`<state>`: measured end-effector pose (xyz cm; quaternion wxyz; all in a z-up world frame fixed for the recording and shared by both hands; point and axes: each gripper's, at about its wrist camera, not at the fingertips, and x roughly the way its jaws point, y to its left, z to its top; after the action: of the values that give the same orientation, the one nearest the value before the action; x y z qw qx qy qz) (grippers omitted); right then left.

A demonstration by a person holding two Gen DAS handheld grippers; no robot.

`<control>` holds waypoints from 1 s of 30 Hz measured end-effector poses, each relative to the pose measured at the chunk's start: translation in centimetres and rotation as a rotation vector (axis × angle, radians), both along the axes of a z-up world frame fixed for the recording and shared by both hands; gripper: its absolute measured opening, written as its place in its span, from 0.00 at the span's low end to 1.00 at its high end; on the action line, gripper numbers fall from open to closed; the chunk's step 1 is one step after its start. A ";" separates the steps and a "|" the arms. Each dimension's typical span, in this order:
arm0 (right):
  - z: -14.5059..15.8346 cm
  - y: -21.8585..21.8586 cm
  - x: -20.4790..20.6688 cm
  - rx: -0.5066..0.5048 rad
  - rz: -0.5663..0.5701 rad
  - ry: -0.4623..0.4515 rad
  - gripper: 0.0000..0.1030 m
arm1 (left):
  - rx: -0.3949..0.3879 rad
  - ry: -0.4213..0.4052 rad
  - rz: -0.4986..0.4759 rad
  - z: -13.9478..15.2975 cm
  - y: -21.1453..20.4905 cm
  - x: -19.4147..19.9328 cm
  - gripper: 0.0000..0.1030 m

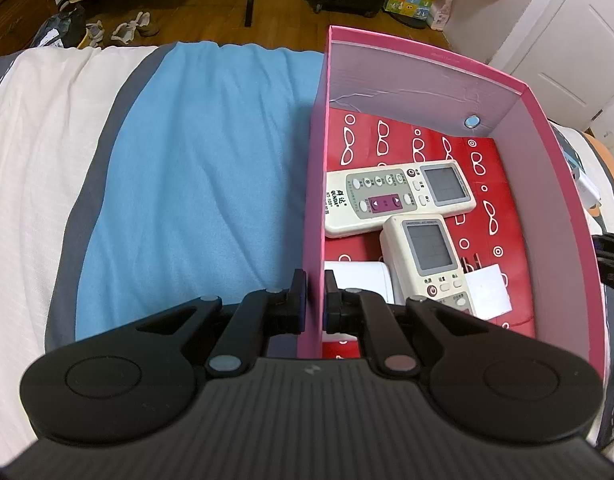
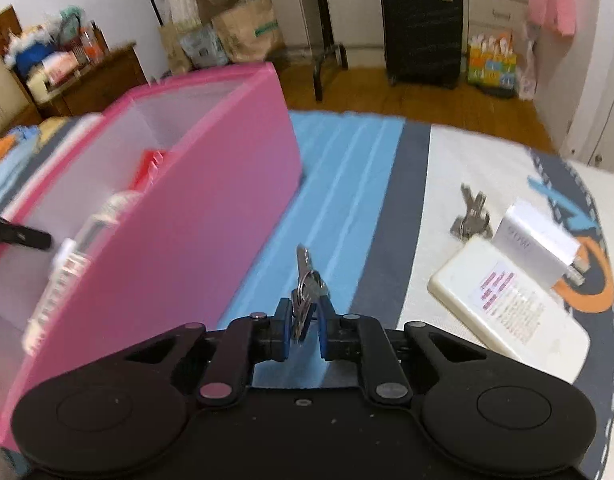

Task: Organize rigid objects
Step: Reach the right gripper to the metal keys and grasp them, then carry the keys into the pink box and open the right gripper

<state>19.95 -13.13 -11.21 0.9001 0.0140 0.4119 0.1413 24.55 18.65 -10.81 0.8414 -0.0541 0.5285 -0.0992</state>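
L gripper [image 1: 315, 300] clamps the box [image 1: 427, 54] wall, one pad each side, jaws nearly together. Inside box, near to far: remote [image 1: 425, 256] at 1 o'clock of the pads w/ screen up, then 2nd remote [image 1: 399, 196] lying crosswise behind it, touching.

R gripper [image 2: 304, 316] jaws narrow, pinching a key bunch [image 2: 305, 280] over the blue sheet [image 2: 339, 184]. At 3 o'clock a white pack [image 2: 507, 304] w/ a charger [image 2: 535, 240] resting on it; more keys [image 2: 471, 216] just beyond at 1 o'clock.
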 end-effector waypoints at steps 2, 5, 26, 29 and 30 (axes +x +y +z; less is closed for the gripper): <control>1.1 0.0 -0.7 0.016 -0.001 -0.030 0.14 | 0.002 0.000 0.001 0.0 0.0 0.0 0.06; 2.9 0.3 -1.7 0.049 0.005 -0.076 0.14 | 0.003 0.000 0.003 0.0 -0.1 0.0 0.06; 13.6 6.3 -5.1 0.168 0.171 -0.296 0.01 | -0.022 -0.013 0.007 0.4 0.4 -0.3 0.06; 12.8 6.1 -4.5 0.109 0.150 -0.292 0.02 | -0.027 -0.014 0.007 0.3 0.5 -0.3 0.06; 12.3 5.5 -4.1 0.106 0.117 -0.270 0.05 | -0.028 -0.014 0.007 0.3 0.5 -0.3 0.06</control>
<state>15.86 -7.62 1.07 0.9355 0.0183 0.2793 0.2154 24.21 19.20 -10.51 0.8445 -0.0669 0.5211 -0.1041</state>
